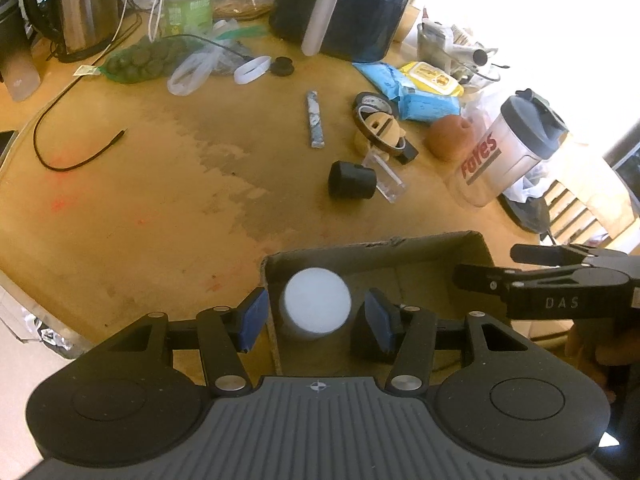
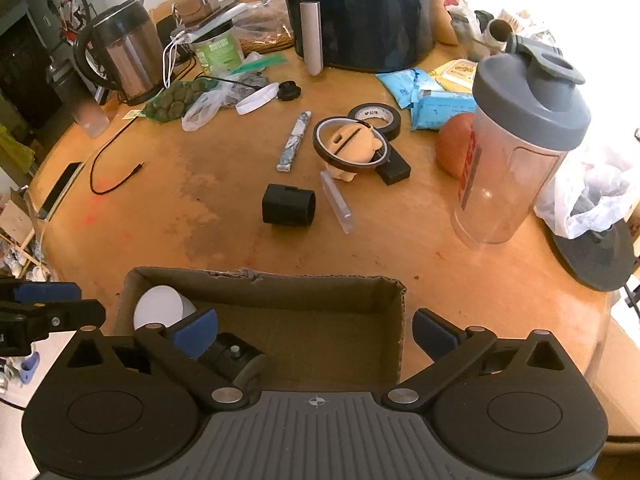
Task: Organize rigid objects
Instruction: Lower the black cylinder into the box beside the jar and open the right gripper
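Note:
A cardboard box [image 1: 400,252] [image 2: 264,280] stands at the table's near edge. Inside it, at the left end, lie a white cylinder [image 1: 316,300] [image 2: 160,308] and a black cylindrical part [image 1: 366,338] [image 2: 236,360]. My left gripper [image 1: 316,318] [image 2: 76,300] straddles the box's left wall, open; the white cylinder sits below and between its pads, untouched. My right gripper [image 2: 316,334] [image 1: 486,264] hangs over the box, wide open and holding nothing, with its left finger above the black part and its right finger outside the box's right wall.
Beyond the box on the round wooden table [image 2: 200,208] lie a black sleeve [image 2: 289,210], a clear plastic case [image 2: 337,200], a patterned stick [image 2: 294,142], tape rolls [image 2: 374,114] and a tan figure [image 2: 352,144]. A shaker bottle [image 2: 520,148], air fryer [image 2: 360,12] and kettle [image 2: 124,56] stand farther off.

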Action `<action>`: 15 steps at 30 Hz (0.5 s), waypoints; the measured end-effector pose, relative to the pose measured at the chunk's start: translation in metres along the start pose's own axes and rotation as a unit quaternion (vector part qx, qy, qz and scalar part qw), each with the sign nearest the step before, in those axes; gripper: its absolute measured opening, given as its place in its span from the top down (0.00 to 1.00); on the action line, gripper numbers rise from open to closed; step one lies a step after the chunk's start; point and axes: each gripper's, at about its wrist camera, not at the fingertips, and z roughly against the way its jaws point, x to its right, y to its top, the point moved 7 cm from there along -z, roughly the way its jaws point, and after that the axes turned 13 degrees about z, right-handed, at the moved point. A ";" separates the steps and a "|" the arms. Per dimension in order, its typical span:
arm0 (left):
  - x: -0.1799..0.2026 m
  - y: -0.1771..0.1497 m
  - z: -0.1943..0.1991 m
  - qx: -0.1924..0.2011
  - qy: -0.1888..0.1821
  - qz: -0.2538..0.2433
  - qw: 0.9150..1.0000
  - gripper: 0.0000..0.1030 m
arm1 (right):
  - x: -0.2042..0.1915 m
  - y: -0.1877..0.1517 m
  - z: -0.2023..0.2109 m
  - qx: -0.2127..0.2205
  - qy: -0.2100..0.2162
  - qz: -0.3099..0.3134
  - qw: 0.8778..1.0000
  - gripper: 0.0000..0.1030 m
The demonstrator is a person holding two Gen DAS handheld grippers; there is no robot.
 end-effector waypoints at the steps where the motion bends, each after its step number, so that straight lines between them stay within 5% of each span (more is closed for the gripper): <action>1: 0.003 0.000 -0.001 0.000 0.002 -0.002 1.000 0.49 | 0.001 -0.001 0.000 0.001 0.006 0.000 1.000 0.00; 15: 0.026 0.006 -0.013 -0.003 0.012 0.002 1.000 0.49 | 0.013 0.010 -0.005 0.008 0.032 0.031 0.999 0.00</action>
